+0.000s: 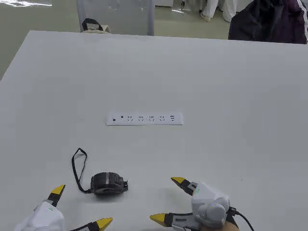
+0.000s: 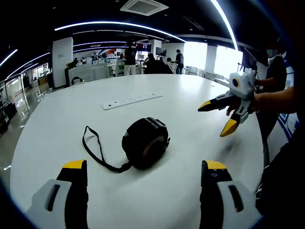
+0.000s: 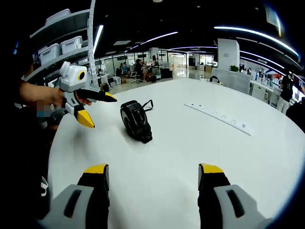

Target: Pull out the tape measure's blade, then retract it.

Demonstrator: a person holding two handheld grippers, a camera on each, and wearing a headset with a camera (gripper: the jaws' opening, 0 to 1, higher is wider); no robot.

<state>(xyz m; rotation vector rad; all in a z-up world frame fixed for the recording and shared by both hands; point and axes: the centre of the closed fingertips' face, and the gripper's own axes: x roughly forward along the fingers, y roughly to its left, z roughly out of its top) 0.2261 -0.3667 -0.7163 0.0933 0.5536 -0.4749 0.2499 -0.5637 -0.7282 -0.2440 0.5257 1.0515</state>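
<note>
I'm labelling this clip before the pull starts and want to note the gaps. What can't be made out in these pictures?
- On the tape measure, the blade tip is too small and dark to pick out in any view.
- The left gripper has its body cut off by the head view's bottom edge.
- On the power strip, the socket markings are too small to read in every view.

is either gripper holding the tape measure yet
No, the tape measure lies alone on the table, with the left gripper and right gripper both open and apart from it.
</note>
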